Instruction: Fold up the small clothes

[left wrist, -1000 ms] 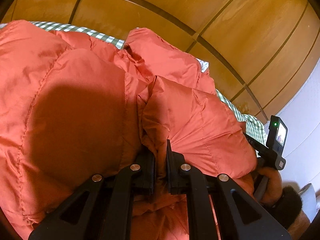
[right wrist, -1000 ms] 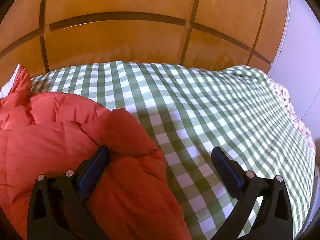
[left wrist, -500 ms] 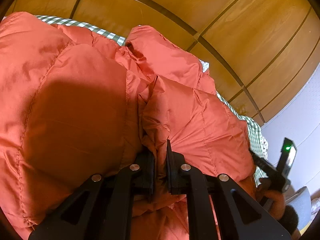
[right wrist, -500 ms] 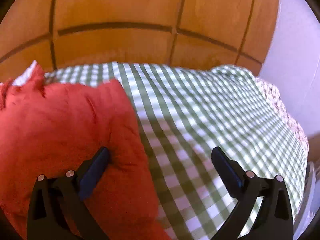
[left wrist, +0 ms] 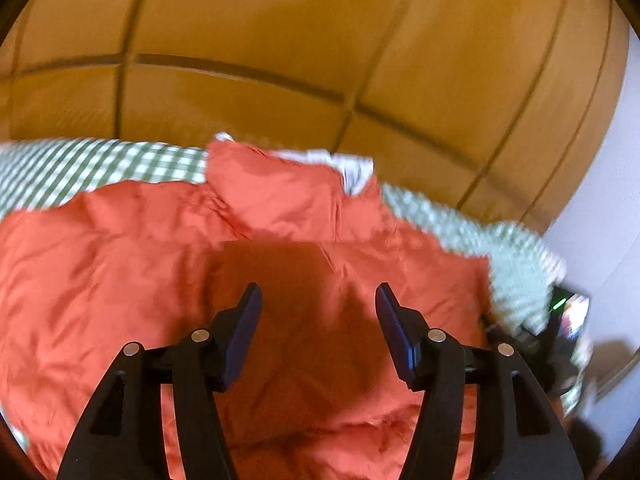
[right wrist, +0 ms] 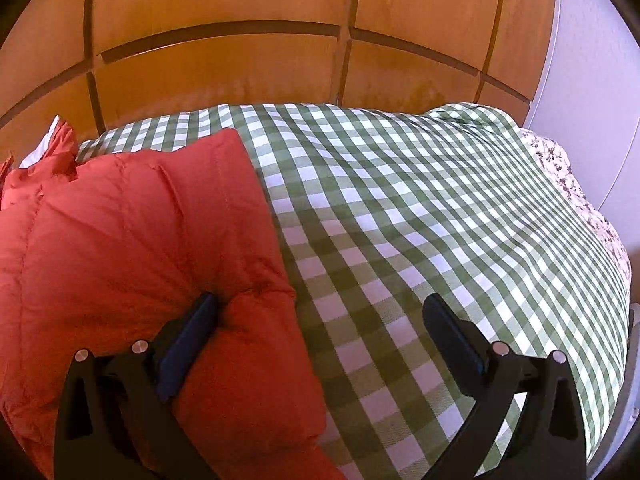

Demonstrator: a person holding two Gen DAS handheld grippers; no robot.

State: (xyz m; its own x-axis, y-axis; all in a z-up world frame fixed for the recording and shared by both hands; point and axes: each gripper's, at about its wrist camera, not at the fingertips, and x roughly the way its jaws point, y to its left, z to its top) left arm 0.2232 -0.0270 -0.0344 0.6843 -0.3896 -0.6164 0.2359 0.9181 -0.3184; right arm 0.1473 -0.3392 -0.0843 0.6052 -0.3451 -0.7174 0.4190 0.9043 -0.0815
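The puffy, quilted red jacket (left wrist: 168,280) lies bunched on the checked bed (right wrist: 420,220). The left gripper (left wrist: 318,312) hangs above it, its jaws opening with nothing between them. The right gripper (right wrist: 320,320) has its jaws spread, one finger (right wrist: 188,344) sunk into the jacket's edge.

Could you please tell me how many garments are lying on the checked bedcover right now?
1: a red puffer jacket lies on the green checked bedcover, on its left part in the right wrist view. Anything beneath the jacket would be hidden.
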